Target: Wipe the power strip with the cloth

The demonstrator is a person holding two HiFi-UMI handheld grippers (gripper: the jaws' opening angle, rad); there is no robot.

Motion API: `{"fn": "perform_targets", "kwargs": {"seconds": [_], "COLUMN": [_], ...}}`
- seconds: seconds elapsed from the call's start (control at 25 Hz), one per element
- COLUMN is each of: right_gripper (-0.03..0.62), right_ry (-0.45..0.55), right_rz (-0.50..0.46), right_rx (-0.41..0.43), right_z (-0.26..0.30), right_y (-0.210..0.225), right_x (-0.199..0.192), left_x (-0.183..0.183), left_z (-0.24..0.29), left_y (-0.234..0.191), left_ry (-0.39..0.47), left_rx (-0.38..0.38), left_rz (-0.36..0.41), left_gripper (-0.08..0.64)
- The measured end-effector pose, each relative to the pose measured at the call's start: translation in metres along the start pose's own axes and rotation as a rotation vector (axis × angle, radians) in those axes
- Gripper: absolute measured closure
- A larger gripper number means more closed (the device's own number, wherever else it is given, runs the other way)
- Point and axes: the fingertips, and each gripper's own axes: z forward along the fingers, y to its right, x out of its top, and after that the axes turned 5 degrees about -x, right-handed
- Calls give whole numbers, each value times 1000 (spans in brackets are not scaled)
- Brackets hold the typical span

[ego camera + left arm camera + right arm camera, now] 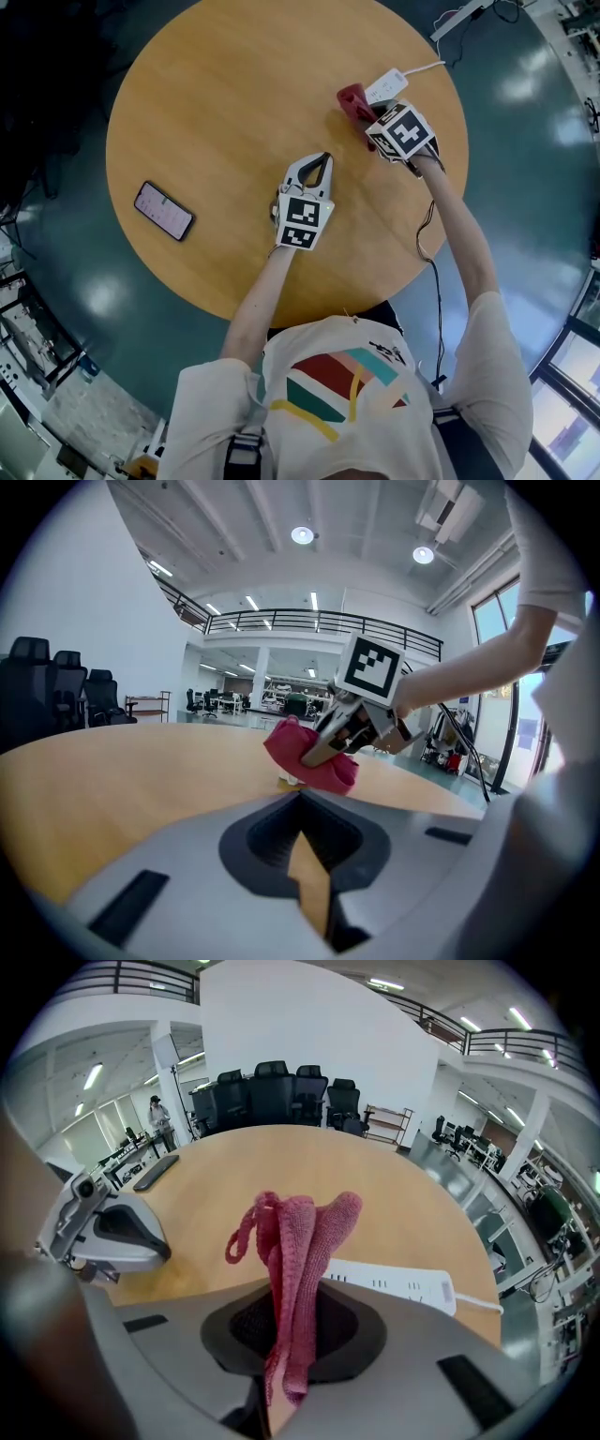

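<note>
the person's white shirt [347, 394] with coloured stripes fills the bottom of the head view, and both bare arms reach from it over the round wooden table [234, 94].

the right gripper [367, 120] is at the far right part of the table. its tongs are pressed on the red cloth [354, 101]; in the right gripper view the cloth [295, 1232] stands up between them in folds, with a small loop of it hanging to the left. the white power strip [386, 86] lies flat near the far right edge of the table, and its white cable [427, 67] runs off the edge. the cloth is at the end of the strip that is nearer to the person. in the right gripper view the strip [394, 1283] goes out to the right from behind the cloth, so that end is covered. i cannot tell if the cloth touches it.

the left gripper [323, 157] rests near the middle of the table, apart from the strip. its tongs are pressed together at the tips and hold nothing. the left gripper view looks across the table at the right gripper [328, 747] with the cloth [300, 752].

a phone [164, 210] lies on the left side of the table, well apart from both grippers, with the screen lit.
</note>
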Motion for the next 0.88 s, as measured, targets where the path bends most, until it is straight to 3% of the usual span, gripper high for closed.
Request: {"fn": "perform_targets", "kwargs": {"seconds": [0.24, 0.36, 0.68, 0.88], "right_gripper": [552, 552, 552, 552], "right_ry": [-24, 12, -34, -23], "right_rz": [-27, -123, -760, -1096], "right_rx": [-28, -45, -196, -205], "right_z": [-13, -23, -48, -33], "right_y": [1, -4, 16, 25], "right_x": [-38, -44, -69, -72], "left_x": [1, 3, 62, 82], "left_z": [6, 12, 69, 113], "left_y": [4, 8, -18, -15], "left_ry": [-12, -7, 1, 5], "left_rx": [-2, -2, 79, 71], "left_rz": [7, 23, 115, 143], "left_gripper": [517, 517, 517, 518]}}
